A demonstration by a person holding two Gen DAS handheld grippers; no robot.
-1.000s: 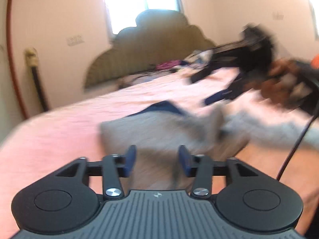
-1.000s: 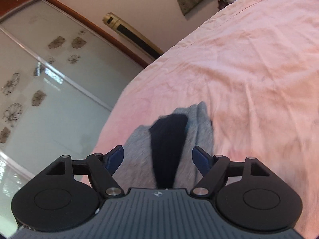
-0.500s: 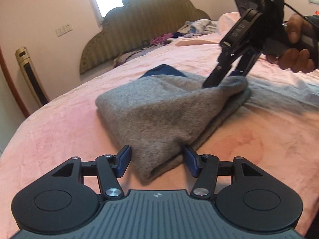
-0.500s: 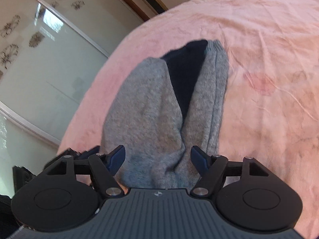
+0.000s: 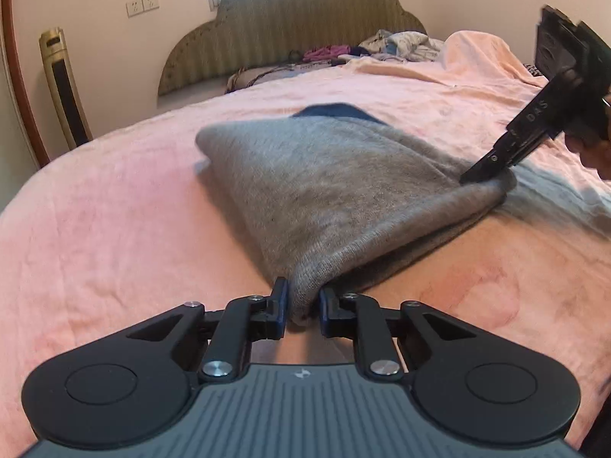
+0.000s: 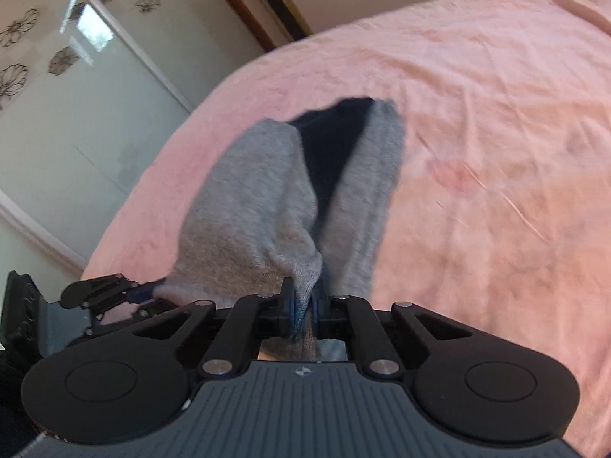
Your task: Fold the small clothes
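Observation:
A small grey knit garment (image 5: pixel 336 191) with a dark blue inner part (image 5: pixel 332 110) lies folded on the pink bed (image 5: pixel 114 229). My left gripper (image 5: pixel 302 305) is shut on its near corner. My right gripper (image 6: pixel 303 315) is shut on another corner of the grey garment (image 6: pixel 259 210); it also shows at the right of the left wrist view (image 5: pixel 492 166), its tips on the fabric edge. In the right wrist view the dark blue part (image 6: pixel 336 145) shows between two grey flaps. The left gripper (image 6: pixel 114 294) appears at the lower left there.
A padded headboard (image 5: pixel 298 26) stands at the far end of the bed, with a heap of loose clothes (image 5: pixel 389 44) near it. A tall gold and black appliance (image 5: pixel 65 87) stands by the wall. Mirrored wardrobe doors (image 6: pixel 76 95) line the bed's side.
Both grippers were open around the garment's corners half a second ago; both have now closed on the fabric. The left gripper moved in closer to the near corner.

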